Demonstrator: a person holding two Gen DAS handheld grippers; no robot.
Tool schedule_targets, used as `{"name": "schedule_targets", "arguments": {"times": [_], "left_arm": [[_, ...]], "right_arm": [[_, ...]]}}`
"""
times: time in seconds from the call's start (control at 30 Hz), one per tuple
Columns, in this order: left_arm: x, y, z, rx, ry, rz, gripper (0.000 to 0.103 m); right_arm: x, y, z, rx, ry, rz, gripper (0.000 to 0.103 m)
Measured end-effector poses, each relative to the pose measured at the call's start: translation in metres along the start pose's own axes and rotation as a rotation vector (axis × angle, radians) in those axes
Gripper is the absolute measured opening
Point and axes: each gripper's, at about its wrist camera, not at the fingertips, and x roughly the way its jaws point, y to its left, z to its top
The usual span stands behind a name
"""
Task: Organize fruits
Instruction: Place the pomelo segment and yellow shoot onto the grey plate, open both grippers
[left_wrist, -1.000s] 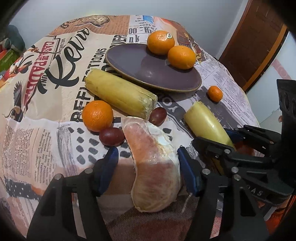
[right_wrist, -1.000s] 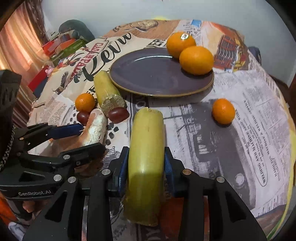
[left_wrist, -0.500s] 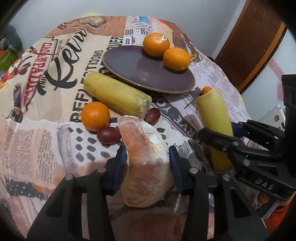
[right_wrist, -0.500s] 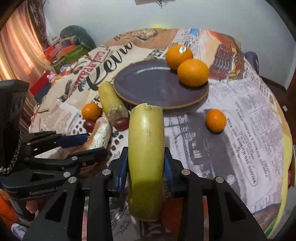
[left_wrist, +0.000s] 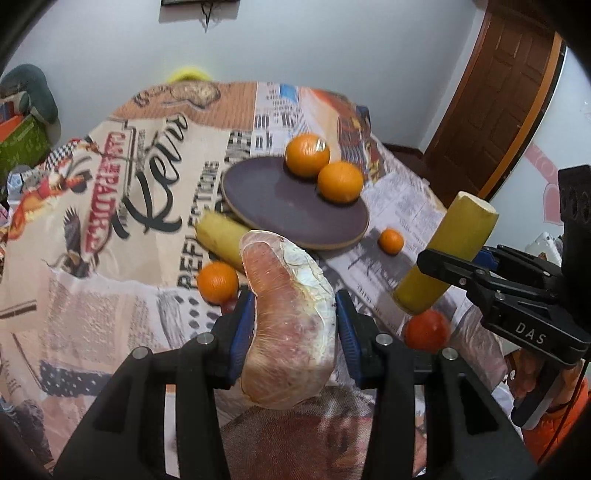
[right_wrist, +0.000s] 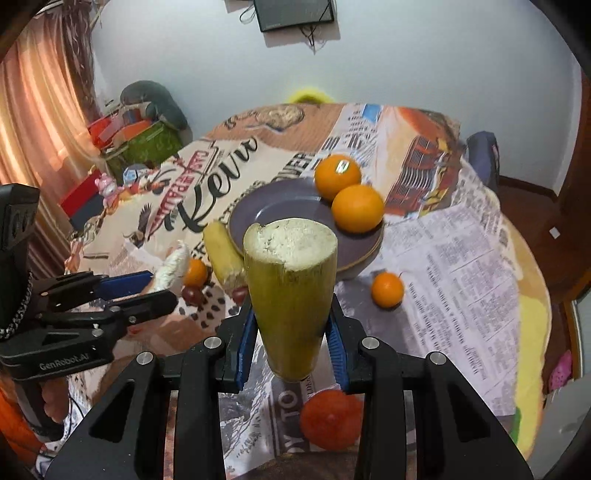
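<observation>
A: Two pieces are up: the peeled pomelo segment, clamped in the left gripper above the tablecloth.

B: Soft, membrane tears; squeeze its thick middle gently. The right gripper pinches the stiff cut cane stalk low, short of the purple plate.

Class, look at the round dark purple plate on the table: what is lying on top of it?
Two oranges sit at the far right edge of the round dark purple plate. The yellow-green cut stalk in the right hand-held gripper hides the plate's near part.
</observation>
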Motion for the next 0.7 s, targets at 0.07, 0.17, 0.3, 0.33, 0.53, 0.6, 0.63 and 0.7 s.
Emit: {"name": "schedule_targets", "arguments": {"times": [0.07,0.17,0.3,0.33,0.53,0.6,0.63,0.7], "left_arm": [[-0.006,-0.002,0.006,0.013,-0.026,0.008,0.044],[-0.014,-0.004,0.014,0.027,-0.059,0.018,0.044],[-0.02,-0.004,0.027,0.036,-0.097,0.029,0.044],[-0.021,-0.003,0.029,0.035,-0.101,0.028,0.044],[-0.02,0.001,0.051,0.033,-0.132,0.028,0.044],[-0.019,0.002,0.057,0.032,-0.14,0.026,0.044],[-0.017,0.003,0.062,0.033,-0.145,0.025,0.044],[-0.015,0.004,0.068,0.035,-0.152,0.026,0.044]], "right_arm": [[-0.004,-0.002,0.004,0.006,-0.017,-0.004,0.032],[-0.008,-0.004,0.009,0.014,-0.035,-0.005,0.032],[-0.01,-0.006,0.016,0.01,-0.054,-0.013,0.032],[-0.01,-0.007,0.018,0.009,-0.057,-0.013,0.032],[-0.008,-0.012,0.031,0.002,-0.076,-0.018,0.032],[-0.005,-0.014,0.036,-0.001,-0.08,-0.019,0.032],[-0.003,-0.015,0.039,-0.003,-0.081,-0.02,0.032],[0.001,-0.016,0.043,-0.007,-0.081,-0.021,0.032]]}}
